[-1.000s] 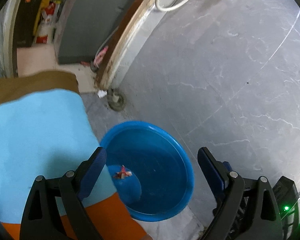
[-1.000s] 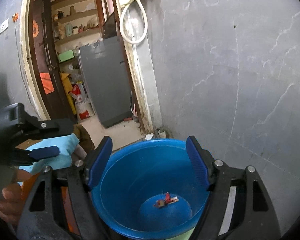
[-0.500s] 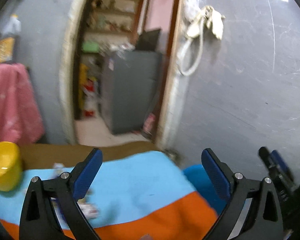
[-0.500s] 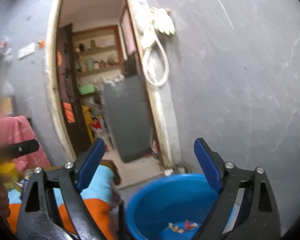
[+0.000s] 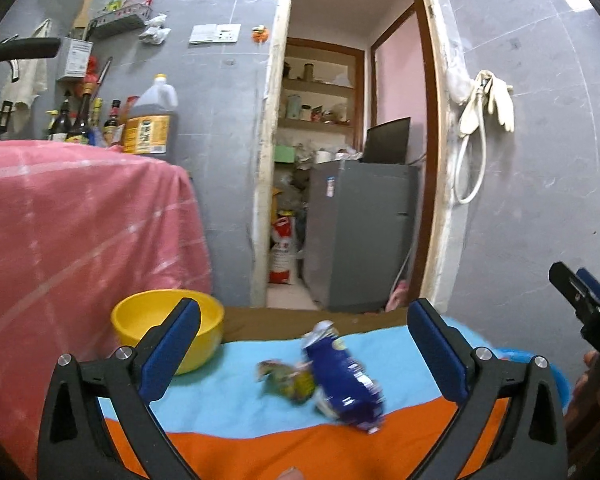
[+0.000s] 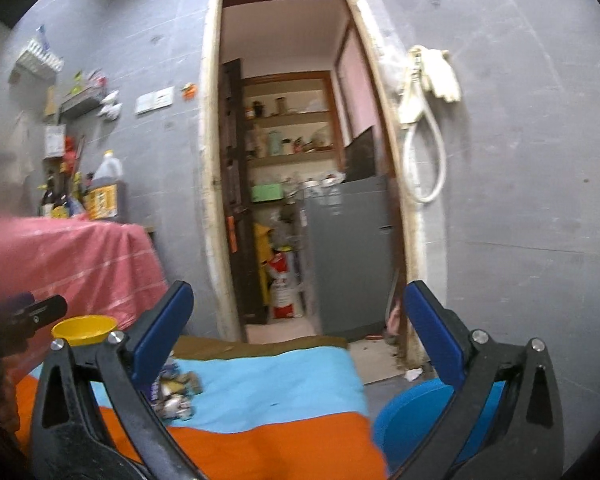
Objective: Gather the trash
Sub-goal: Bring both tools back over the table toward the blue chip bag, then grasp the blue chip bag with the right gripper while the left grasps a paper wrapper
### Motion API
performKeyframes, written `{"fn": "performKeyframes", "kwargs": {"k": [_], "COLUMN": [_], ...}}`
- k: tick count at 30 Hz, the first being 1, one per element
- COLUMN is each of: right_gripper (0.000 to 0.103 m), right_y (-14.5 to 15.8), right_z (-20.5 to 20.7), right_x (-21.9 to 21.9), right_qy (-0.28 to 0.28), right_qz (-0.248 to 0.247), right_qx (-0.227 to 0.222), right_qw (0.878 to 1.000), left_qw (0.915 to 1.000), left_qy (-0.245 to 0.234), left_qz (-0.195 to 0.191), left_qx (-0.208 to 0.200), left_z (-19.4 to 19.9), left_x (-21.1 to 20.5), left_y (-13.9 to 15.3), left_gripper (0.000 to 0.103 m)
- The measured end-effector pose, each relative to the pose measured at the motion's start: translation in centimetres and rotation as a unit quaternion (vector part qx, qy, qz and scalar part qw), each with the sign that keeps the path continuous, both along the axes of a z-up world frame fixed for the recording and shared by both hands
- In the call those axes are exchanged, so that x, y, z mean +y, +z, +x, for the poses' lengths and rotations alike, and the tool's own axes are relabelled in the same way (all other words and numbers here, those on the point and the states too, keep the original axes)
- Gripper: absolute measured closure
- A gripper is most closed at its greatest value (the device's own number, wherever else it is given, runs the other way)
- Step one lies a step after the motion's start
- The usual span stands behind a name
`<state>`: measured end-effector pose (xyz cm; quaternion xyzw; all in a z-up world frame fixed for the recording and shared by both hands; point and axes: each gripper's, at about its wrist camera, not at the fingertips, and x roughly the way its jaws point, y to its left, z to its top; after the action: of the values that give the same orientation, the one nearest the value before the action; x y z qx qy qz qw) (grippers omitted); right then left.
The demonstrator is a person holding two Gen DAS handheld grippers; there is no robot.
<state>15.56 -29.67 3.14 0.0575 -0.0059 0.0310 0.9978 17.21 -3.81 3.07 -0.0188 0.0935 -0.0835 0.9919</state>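
A blue snack packet (image 5: 342,376) and a crumpled greenish wrapper (image 5: 288,380) lie on the light-blue and orange cloth (image 5: 228,404) covering the table. My left gripper (image 5: 303,306) hovers short of them; its jaws are opening and nothing is between them. My right gripper (image 6: 298,286) is open and empty, pointing level at the doorway. In the right wrist view the wrappers (image 6: 176,394) lie low at left, partly behind a finger. The blue basin (image 6: 408,420) stands on the floor past the table's right end, its inside hidden.
A yellow bowl (image 5: 168,320) sits on the table's far left. A pink-covered counter (image 5: 80,232) with bottles stands to the left. A doorway with a grey fridge (image 5: 360,232) is straight behind the table. A hose and gloves (image 5: 484,120) hang on the grey wall.
Both views swung up from the blue basin to the table. The basin's trash dropped out of sight, the wrappers and yellow bowl came into view, and both pairs of jaws widened.
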Motion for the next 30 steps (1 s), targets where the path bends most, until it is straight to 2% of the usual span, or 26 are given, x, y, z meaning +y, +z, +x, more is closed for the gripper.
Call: {"fn": "performKeyframes", "kwargs": {"k": [6, 13, 16, 18, 20, 23, 26, 30], "right_gripper": [0.000, 0.000, 0.000, 0.000, 0.000, 0.000, 0.006, 0.013], "right_y": [-1.2, -3.3, -4.1, -4.7, -5.1, -6.0, -6.8, -7.4], "right_z": [1.7, 4.5, 5.5, 5.9, 6.2, 6.8, 7.2, 7.4], "right_x": [2.7, 4.7, 5.6, 6.4, 7.1, 8.1, 8.9, 9.4], "right_qy": [0.049, 0.095, 0.106, 0.116, 0.127, 0.150, 0.167, 0.197], "right_qz": [-0.015, -0.027, -0.036, -0.044, -0.050, -0.063, -0.079, -0.083], "right_qx": [0.040, 0.121, 0.151, 0.168, 0.184, 0.215, 0.236, 0.257], "right_qw": [0.998, 0.988, 0.982, 0.978, 0.973, 0.963, 0.954, 0.942], "left_qw": [0.9992, 0.9909, 0.9882, 0.9857, 0.9829, 0.9803, 0.9768, 0.9702], "left_qy": [0.005, 0.010, 0.008, -0.005, -0.021, -0.039, -0.055, -0.075], "left_qz": [0.026, 0.013, 0.009, 0.007, 0.004, -0.002, -0.011, -0.017], "left_qx": [0.031, 0.133, 0.153, 0.169, 0.183, 0.194, 0.206, 0.230], "left_z": [1.3, 4.9, 5.7, 6.3, 6.8, 7.4, 8.1, 9.2], "left_x": [1.6, 3.1, 3.2, 3.1, 3.1, 2.8, 2.7, 2.3], "left_y": [-1.7, -4.5, -5.1, -5.6, -5.9, -5.9, -6.1, -6.6], "left_gripper": [0.001, 0.002, 0.004, 0.010, 0.022, 0.034, 0.047, 0.056]}}
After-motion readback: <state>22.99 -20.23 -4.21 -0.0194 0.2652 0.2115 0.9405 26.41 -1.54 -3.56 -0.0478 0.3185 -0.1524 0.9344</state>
